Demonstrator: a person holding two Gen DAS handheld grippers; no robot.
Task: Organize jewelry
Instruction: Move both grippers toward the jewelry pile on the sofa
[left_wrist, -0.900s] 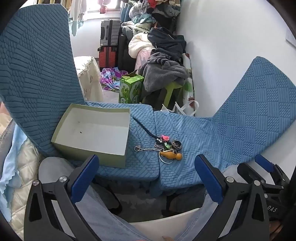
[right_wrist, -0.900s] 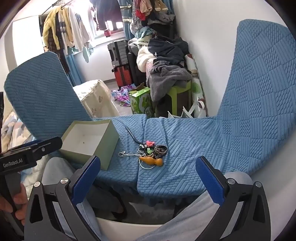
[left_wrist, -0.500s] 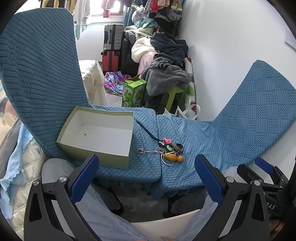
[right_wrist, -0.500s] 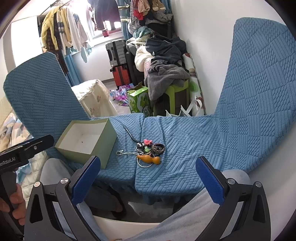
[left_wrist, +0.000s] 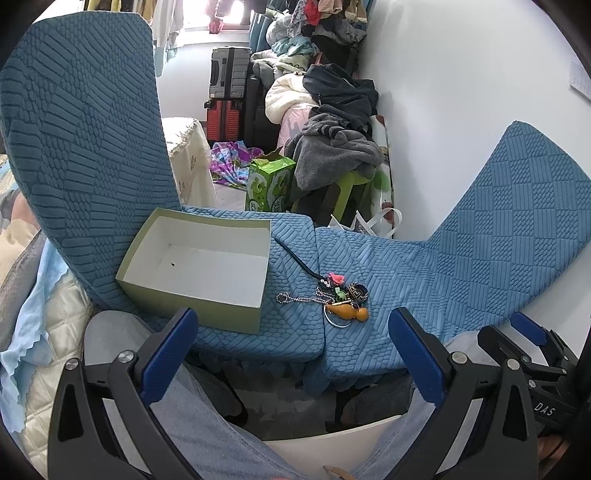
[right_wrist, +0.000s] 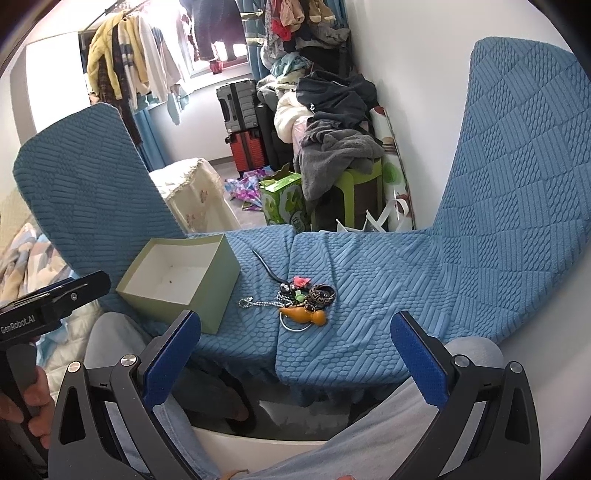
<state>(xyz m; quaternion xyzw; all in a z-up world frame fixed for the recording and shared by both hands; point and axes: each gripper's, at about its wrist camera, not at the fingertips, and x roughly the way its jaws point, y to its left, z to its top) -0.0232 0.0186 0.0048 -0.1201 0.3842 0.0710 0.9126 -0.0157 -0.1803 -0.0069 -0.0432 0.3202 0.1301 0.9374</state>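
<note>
Where the left gripper's body enters the right wrist view at far left, white lettering on it reads "GenRobot.AI". The left gripper (left_wrist: 291, 328) hangs with fingers (left_wrist: 168, 341) spread wide, holding nothing. An open pale-green box (left_wrist: 195, 266) sits on the blue quilted seat cushion (left_wrist: 388, 273), just left of the jewelry pile (left_wrist: 338, 297): a bead chain, black cord, pink flower, patterned ring and an orange gourd charm (left_wrist: 347, 313) on a ring. The right gripper (right_wrist: 295, 332) is likewise wide open and empty; its body in the left view reads "DAS". Behind stand a green carton (right_wrist: 282, 201), suitcases and heaped clothes.
</note>
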